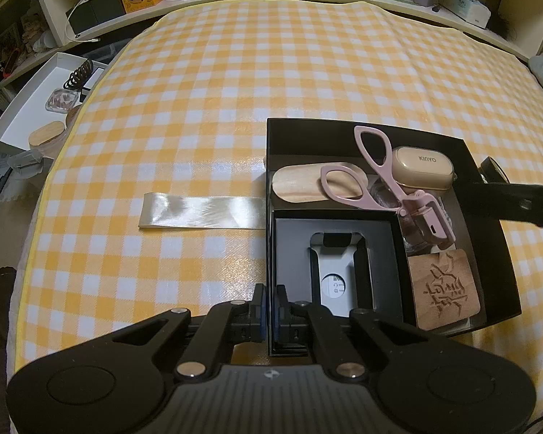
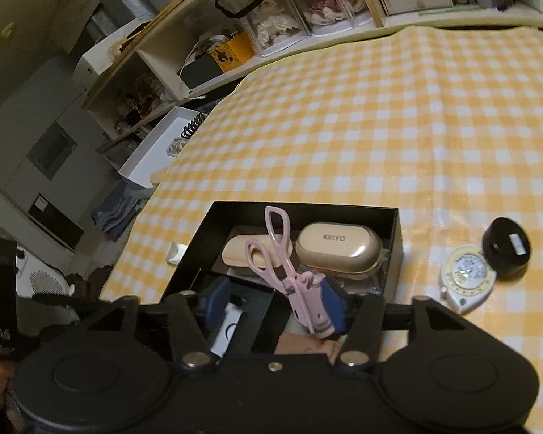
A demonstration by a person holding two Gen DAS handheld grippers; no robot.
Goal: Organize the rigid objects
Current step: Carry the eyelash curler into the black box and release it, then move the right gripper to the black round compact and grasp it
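Nearest me, my left gripper [image 1: 270,320] is clamped shut on the near wall of the black box [image 1: 488,195], steadying it on the checked tablecloth [image 1: 235,90]. My right gripper [image 2: 271,303] hangs over the box with its jaws standing apart; the pink eyelash curler [image 2: 300,289] lies between them, its head against the right blue pad [image 2: 331,298] at about three o'clock of the gap, while the left pad stands clear, so I judge it released, not held. In the left wrist view the curler rests tilted across the other contents, its loops pointing to eleven o'clock. Under and around it, inside the box, I see a wooden oval piece [image 1: 297,184], a beige case marked KINYO [image 1: 423,170] at one o'clock, an engraved wooden tile [image 1: 445,289] at four o'clock, and a smaller inner box [image 1: 336,264] in the near compartment. So most of the sorting looks done. Still outside, at three o'clock of the box in the right wrist view, lie a white tape measure [image 2: 467,282] and a black round lid [image 2: 506,249], touching each other; farther off at nine o'clock a ribbon strip [image 1: 199,213] lies beside the box, and a white tray [image 1: 29,108] holds more items beyond the table's edge
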